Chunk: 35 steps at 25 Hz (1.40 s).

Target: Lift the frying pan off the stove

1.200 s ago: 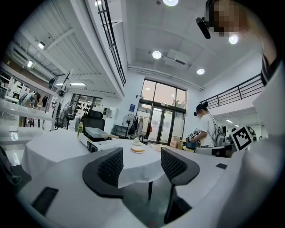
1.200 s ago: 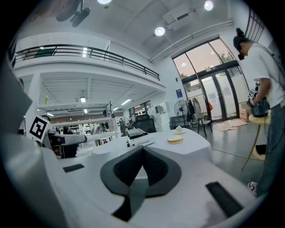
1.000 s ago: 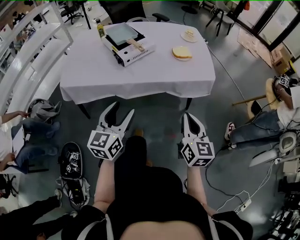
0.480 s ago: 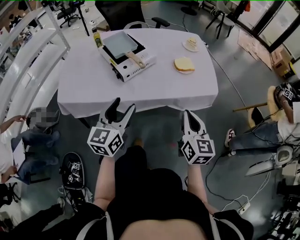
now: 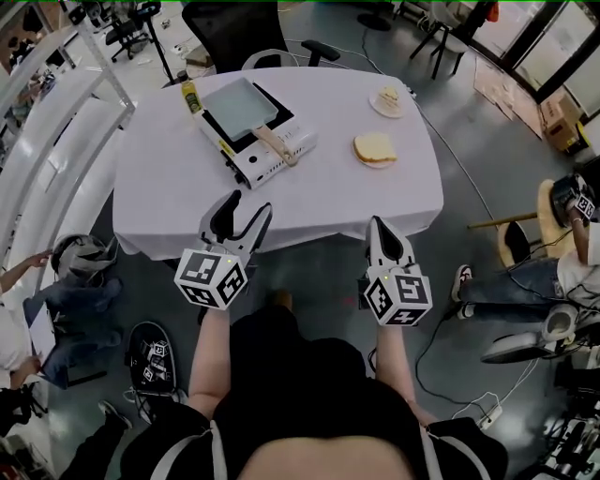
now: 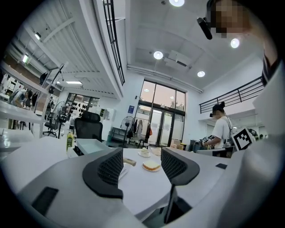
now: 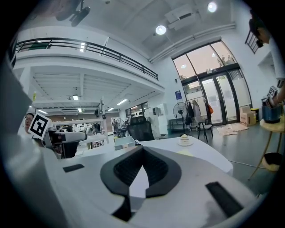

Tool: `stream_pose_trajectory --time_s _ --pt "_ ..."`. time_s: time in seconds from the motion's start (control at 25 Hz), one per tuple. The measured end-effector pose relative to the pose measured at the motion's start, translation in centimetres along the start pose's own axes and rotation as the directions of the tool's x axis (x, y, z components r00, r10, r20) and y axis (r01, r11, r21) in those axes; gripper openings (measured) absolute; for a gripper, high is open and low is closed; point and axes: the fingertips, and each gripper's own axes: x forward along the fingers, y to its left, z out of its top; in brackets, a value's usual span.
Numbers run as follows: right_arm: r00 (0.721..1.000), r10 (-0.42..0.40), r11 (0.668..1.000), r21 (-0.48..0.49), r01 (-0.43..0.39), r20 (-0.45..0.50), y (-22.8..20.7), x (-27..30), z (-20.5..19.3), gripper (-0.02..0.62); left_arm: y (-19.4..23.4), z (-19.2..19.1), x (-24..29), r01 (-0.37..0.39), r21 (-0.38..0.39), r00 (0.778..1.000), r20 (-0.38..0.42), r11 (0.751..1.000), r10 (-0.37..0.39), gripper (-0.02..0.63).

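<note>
The pan (image 5: 239, 101) sits on the stove (image 5: 274, 150), upper left of the worktop (image 5: 328, 192). Left tool (image 5: 244, 208) gapes empty, right tool (image 5: 380, 225) is closed, both near its edge.

- A square grey frying pan (image 5: 239, 101) sat on a white portable stove (image 5: 267, 145), left on the white-clothed table (image 5: 319, 202).
- A small bottle (image 5: 188, 97) stood just left of the stove.
- A plate of sliced bread (image 5: 375, 148) lay right of the stove, with a small cake plate (image 5: 387, 99) behind it.
- A black office chair (image 5: 230, 23) stood behind the table.
</note>
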Motion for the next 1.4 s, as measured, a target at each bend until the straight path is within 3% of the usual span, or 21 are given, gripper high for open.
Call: stream_pose_trajectory --time_s 0.68,1.12,1.4 --pt "1.000 -0.027 1.000 0.000 0.027 0.007 3.1 7.4 0.4 0.006 7.7 1.3 3.3 0.029 0.000 1.000 0.001 1.000 -0.029 0.272" --pt "0.997 -0.047 0.999 0.003 0.047 -0.062 3.8 6.3 -2.3 0.006 7.8 -1.8 1.4 0.026 -0.056 0.998 -0.054 0.998 -0.029 0.272" --pt "0.996 -0.045 0.999 -0.003 0.044 -0.073 2.8 7.2 -2.6 0.006 7.9 -2.3 2.9 0.028 -0.081 0.998 -0.050 0.996 -0.032 0.272"
